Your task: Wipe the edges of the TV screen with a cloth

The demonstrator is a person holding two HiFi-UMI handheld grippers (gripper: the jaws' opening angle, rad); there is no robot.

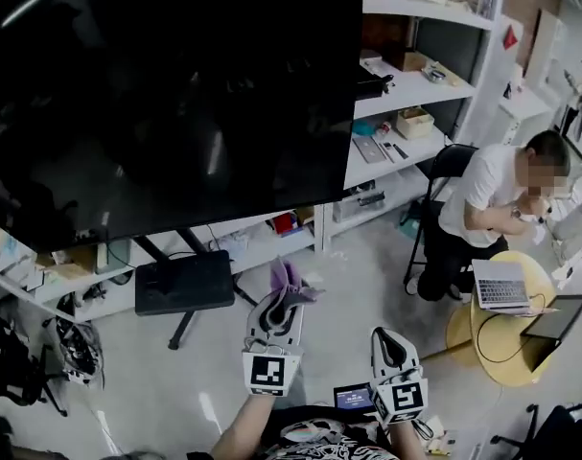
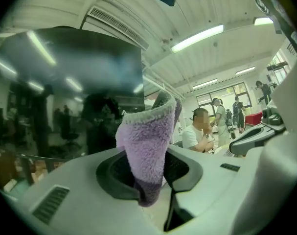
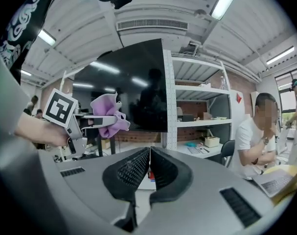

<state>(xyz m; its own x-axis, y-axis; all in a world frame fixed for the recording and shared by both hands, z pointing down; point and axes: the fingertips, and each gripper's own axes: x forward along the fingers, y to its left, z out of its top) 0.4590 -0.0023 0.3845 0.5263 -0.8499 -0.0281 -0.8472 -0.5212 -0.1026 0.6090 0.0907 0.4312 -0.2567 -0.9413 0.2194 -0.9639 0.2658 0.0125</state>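
Note:
A big dark TV screen (image 1: 166,94) on a black wheeled stand fills the upper left of the head view; its lower right corner is at about the middle. My left gripper (image 1: 283,300) is shut on a purple cloth (image 1: 289,286), held below and in front of that corner, apart from the screen. In the left gripper view the cloth (image 2: 147,151) sticks up from the jaws with the TV (image 2: 70,92) behind. My right gripper (image 1: 391,345) is shut with nothing in it, lower right. From the right gripper view the cloth (image 3: 109,114), left gripper and TV (image 3: 133,89) show.
White shelving (image 1: 410,94) with boxes stands right of the TV. A person (image 1: 492,204) sits at a round yellow table (image 1: 506,343) with laptops on the right. The TV stand's black base (image 1: 185,284) lies on the floor below the screen. Bags and clutter sit at lower left.

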